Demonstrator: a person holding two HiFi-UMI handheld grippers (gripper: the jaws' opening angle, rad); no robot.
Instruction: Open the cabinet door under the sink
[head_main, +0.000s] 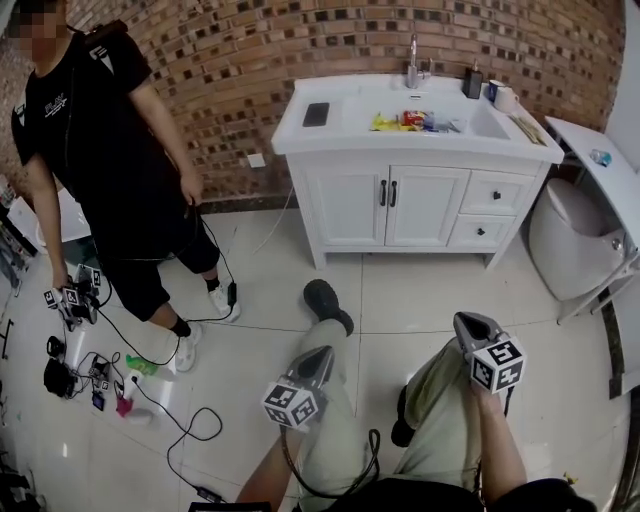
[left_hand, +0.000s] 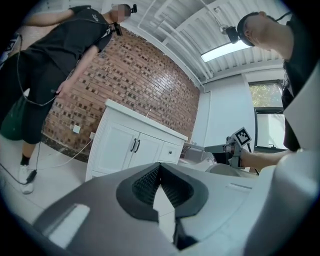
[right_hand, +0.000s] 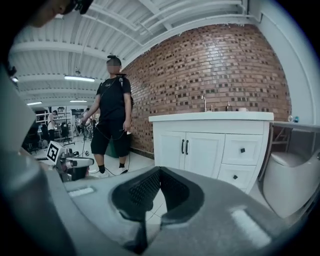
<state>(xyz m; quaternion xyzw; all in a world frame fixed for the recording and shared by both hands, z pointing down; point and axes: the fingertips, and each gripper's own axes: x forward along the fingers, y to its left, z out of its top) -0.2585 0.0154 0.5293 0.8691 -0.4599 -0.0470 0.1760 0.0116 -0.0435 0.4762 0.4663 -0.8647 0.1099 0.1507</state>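
Note:
A white sink cabinet (head_main: 405, 150) stands against the brick wall. Below the basin its two doors (head_main: 387, 207) are closed, and their black handles (head_main: 388, 193) meet at the middle seam. The doors also show in the left gripper view (left_hand: 134, 146) and the right gripper view (right_hand: 185, 147). My left gripper (head_main: 318, 356) hovers over my left knee, far short of the cabinet, its jaws shut and empty. My right gripper (head_main: 467, 322) is above my right knee, likewise shut on nothing. Both grippers (left_hand: 159, 166) (right_hand: 159, 170) point toward the cabinet front.
A person in black (head_main: 110, 150) stands at the left and holds another gripper (head_main: 72, 300). Cables (head_main: 150, 375) trail over the tiled floor there. Two drawers (head_main: 495, 195) sit right of the doors. A toilet (head_main: 570, 235) and a white shelf (head_main: 600, 170) stand at the right.

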